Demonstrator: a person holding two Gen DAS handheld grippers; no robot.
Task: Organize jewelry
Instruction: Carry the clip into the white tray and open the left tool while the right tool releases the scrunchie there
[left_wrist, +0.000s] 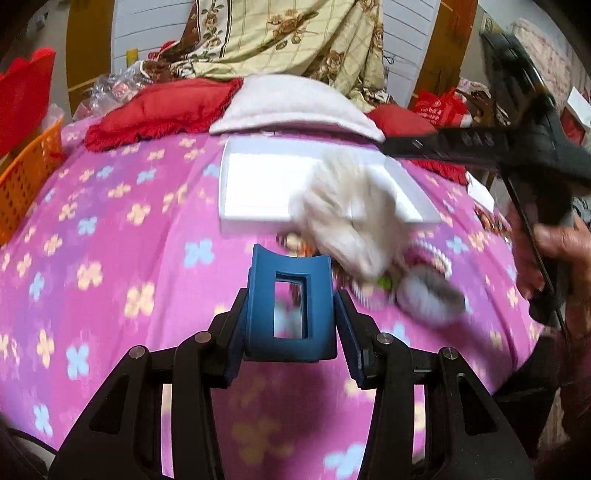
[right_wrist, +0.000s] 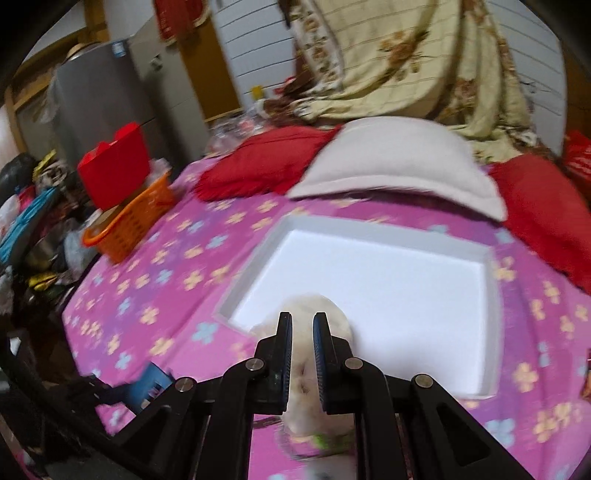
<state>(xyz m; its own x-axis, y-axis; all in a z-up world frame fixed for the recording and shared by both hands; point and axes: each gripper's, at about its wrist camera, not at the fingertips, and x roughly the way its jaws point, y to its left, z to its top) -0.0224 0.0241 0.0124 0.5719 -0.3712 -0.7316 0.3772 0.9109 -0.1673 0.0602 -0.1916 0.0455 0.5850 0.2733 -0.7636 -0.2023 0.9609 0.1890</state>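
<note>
Over the near edge of the white foam tray (right_wrist: 388, 280) on the bed, right tongs (right_wrist: 303, 325) clamp a fluffy white hair tie (right_wrist: 314, 306); blur hides its axis. Left tongs (left_wrist: 291, 314) grip a blue claw clip (left_wrist: 288, 306) upright, long axis pointing toward the tray.

A bed covered with a pink fleece blanket printed with blue and yellow flowers (right_wrist: 155, 295) fills the room's middle. At its far end, toward twelve o'clock, lie a red fringed cushion (right_wrist: 258, 162) and a pale pink folded pad (right_wrist: 399, 162), with a cream rose-patterned quilt (right_wrist: 406, 55) heaped against the white panelled wall (right_wrist: 255, 44) behind. At ten o'clock in the right wrist view stand a grey metal cabinet (right_wrist: 96, 96), an orange plastic basket (right_wrist: 129, 221) and a red plastic container (right_wrist: 114, 166).
</note>
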